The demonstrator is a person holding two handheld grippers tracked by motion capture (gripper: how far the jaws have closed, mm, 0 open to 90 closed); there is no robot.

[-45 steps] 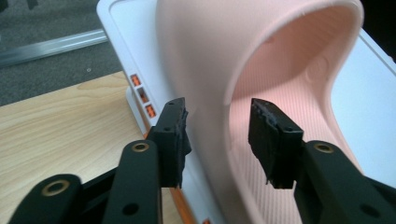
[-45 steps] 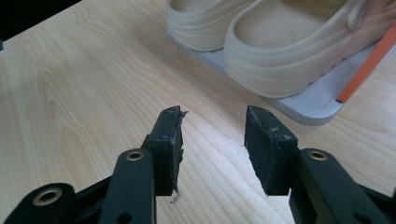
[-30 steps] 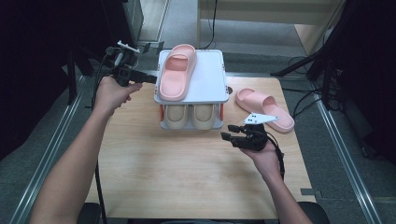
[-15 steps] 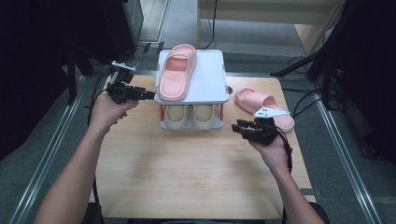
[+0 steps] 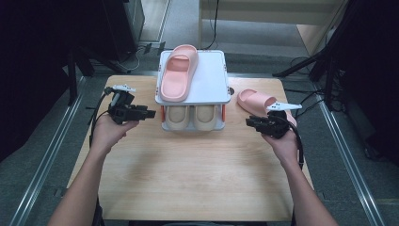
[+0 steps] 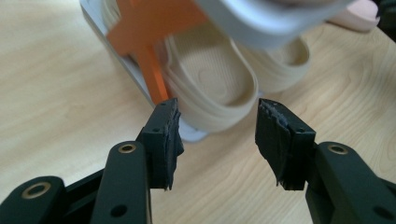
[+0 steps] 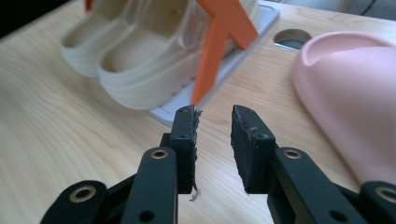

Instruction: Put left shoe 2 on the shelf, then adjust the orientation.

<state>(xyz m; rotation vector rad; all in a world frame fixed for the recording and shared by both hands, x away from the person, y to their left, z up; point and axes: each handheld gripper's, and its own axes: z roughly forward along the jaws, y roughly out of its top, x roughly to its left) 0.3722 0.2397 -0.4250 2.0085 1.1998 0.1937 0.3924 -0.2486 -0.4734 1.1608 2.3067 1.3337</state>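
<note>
1. Pink slipper on table (image 5: 258,100), right of centre in the high view, just right of the shoe rack (image 5: 212,89). Long axis slants from upper left to lower right; its closed rounded end points upper left, toward the rack; the other end is hidden behind the right gripper.
2. Right gripper (image 5: 250,122) sits over the slipper's lower-right end, pointing left. Jaws have just been closing; a narrow gap remains, nothing between them. In the right gripper view the slipper (image 7: 350,93) lies at right, beside the jaws, not in them.
3. Left gripper (image 5: 149,113), centre left, points right at the rack. Jaws released, wide, empty.
4. Second pink slipper (image 5: 178,73) lies on the rack's top, long axis running up and down the frame. Beige pair (image 5: 194,117) below.
</note>
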